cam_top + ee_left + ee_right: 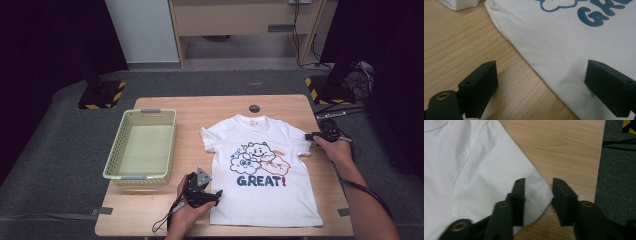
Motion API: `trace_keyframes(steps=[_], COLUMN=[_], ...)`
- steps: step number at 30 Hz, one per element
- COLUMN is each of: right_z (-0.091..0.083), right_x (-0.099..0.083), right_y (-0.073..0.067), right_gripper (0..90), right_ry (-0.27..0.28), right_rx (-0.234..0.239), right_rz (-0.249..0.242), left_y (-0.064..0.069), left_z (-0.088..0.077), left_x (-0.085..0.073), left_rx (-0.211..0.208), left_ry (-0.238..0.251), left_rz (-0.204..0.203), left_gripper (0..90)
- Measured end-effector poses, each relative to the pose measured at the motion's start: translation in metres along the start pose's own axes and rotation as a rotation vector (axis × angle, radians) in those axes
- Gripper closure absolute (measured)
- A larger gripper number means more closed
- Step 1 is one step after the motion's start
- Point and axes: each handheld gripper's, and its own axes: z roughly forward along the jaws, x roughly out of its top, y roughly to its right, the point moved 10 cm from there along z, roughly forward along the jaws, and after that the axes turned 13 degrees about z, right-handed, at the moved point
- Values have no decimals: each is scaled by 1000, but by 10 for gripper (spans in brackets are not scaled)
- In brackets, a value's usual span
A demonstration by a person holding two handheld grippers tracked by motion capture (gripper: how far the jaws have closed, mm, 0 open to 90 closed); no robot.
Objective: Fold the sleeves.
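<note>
A white T-shirt (265, 165) with cartoon clouds and the word "GREAT!" lies flat, front up, on the wooden table (200, 115). My left gripper (218, 194) is at the shirt's lower left side. In the left gripper view, my left gripper (541, 72) stands wide open and straddles the shirt's (564, 37) side edge, one jaw over bare wood and one over cloth. My right gripper (310, 136) is at the tip of the shirt's right sleeve. In the right gripper view, my right gripper (539, 186) has its jaws narrowly apart around the sleeve corner (536, 192), with a gap still showing.
A pale green plastic basket (171, 145) with nothing in it stands on the table's left part. A round cable hole (254, 108) sits near the far edge. Grey floor surrounds the table, and cables and a stand base (330, 90) lie at the right.
</note>
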Motion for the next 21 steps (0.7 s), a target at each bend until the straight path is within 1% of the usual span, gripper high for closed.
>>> trace_keyframes(steps=[1,3,5,7,9,13,15,19,21], right_z=[0,-2,-6,-10,-17,-33,-39,-42,-39], right_x=[-1,1,2,3,6,12,13,14,15], right_y=[-1,-3,-7,-12,-21,-46,-62,-94,-108], right_gripper=[770,852,869,871,871,871,871,871,871], right_ry=[-13,-4,5,8,16,31,23,4,-10], right_rx=[7,19,45,53,61,77,77,60,47], right_rz=[3,5,14,-2,-26,-94,-129,-205,-227], left_y=[0,0,0,0,0,0,0,0,0], left_z=[0,0,0,0,0,0,0,0,0], left_x=[0,0,0,0,0,0,0,0,0], left_rx=[1,2,3,4,4,4,4,4,4], left_ry=[0,0,0,0,0,0,0,0,0], left_rz=[-1,0,-3,-3,-3,-3,-3,-2,-2], left_gripper=[109,109,109,109,109,109,109,109,109])
